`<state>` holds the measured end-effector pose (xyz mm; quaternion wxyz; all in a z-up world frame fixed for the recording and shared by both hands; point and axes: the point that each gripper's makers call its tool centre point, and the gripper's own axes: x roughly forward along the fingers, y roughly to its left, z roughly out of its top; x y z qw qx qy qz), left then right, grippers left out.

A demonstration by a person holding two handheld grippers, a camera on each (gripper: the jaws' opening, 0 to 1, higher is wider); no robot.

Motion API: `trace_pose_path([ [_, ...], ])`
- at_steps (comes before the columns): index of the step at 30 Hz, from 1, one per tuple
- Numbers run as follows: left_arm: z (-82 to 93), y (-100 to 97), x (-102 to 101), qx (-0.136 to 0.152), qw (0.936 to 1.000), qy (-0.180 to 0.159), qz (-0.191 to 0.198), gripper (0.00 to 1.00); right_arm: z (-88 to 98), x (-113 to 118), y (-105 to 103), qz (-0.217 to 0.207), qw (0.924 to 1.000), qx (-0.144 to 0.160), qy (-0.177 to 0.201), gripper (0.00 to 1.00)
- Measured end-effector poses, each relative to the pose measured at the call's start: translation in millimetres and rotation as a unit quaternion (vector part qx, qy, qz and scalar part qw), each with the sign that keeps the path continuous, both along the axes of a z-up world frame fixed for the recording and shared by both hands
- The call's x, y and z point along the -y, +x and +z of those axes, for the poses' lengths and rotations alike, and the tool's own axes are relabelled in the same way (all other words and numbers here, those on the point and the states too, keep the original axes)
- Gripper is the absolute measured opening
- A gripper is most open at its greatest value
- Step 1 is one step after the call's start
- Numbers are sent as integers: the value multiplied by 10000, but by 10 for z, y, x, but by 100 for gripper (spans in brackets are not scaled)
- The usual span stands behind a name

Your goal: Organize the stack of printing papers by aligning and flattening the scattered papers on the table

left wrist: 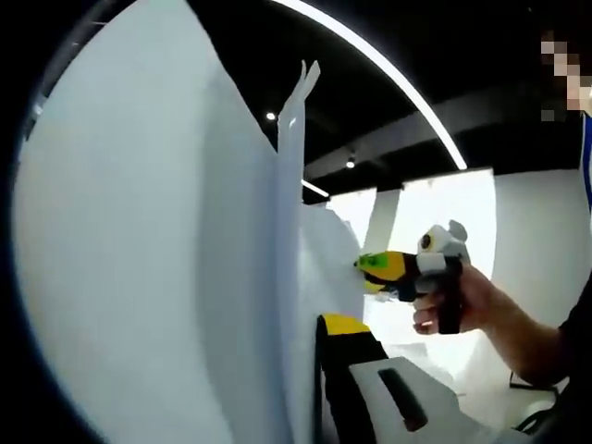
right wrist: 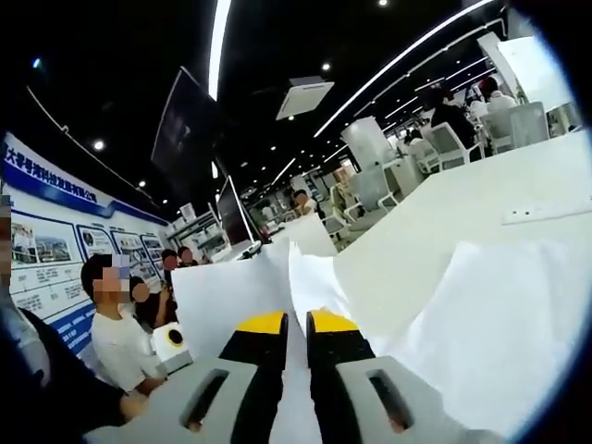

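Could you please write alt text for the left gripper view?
White paper sheets stand upright, pinched in the left hand-held gripper. The right hand-held gripper, held by a hand, grips the paper's far edge under dark ceiling strip lights.

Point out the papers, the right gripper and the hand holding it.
papers [left wrist: 139, 259], left gripper view, on the broad upright sheet.
right gripper [left wrist: 365, 268], left gripper view, at its green-and-yellow jaw tips against the paper edge.
hand [left wrist: 472, 301], left gripper view, on the knuckles around the handle.
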<state>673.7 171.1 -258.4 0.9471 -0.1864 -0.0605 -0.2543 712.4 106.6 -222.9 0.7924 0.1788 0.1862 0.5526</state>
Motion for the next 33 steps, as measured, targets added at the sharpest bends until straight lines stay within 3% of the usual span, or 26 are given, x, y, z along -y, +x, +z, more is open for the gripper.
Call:
trace_pose_path([
  [14,19,-19,65,28,10000,19,20,6,3,100,29,-45,9997,-145,194,11],
  [33,7,19,-7,12,10000,43,31,7,-117,239,140,-286,9994,-168,22,25],
])
